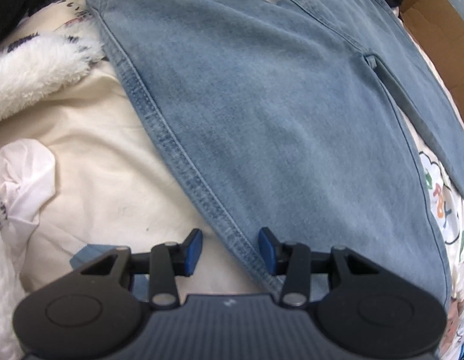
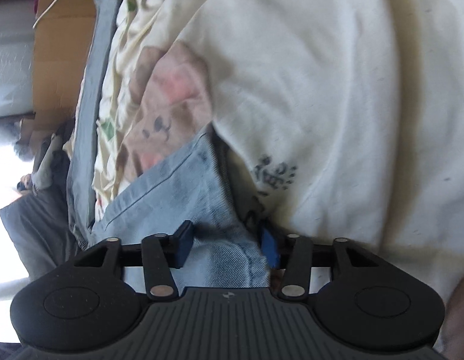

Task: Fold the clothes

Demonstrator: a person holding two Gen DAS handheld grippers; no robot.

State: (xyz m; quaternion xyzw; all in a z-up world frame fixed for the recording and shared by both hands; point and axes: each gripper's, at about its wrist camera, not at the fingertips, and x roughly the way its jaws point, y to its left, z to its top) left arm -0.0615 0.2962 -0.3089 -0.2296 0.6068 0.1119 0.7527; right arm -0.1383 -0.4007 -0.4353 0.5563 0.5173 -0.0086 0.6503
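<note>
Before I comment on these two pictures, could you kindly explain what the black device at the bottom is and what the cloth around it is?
Each picture comes from a camera mounted on a hand-held gripper with two blue-padded fingers; a person carries one in each hand. The left gripper looks down on light blue denim shorts spread over cream fabric, with a white fluffy garment beside. Its jaws stand apart astride the hem, gripping nothing. The right gripper has a denim corner between its jaws, under a cream shirt; whether the pads press is unclear.
</note>
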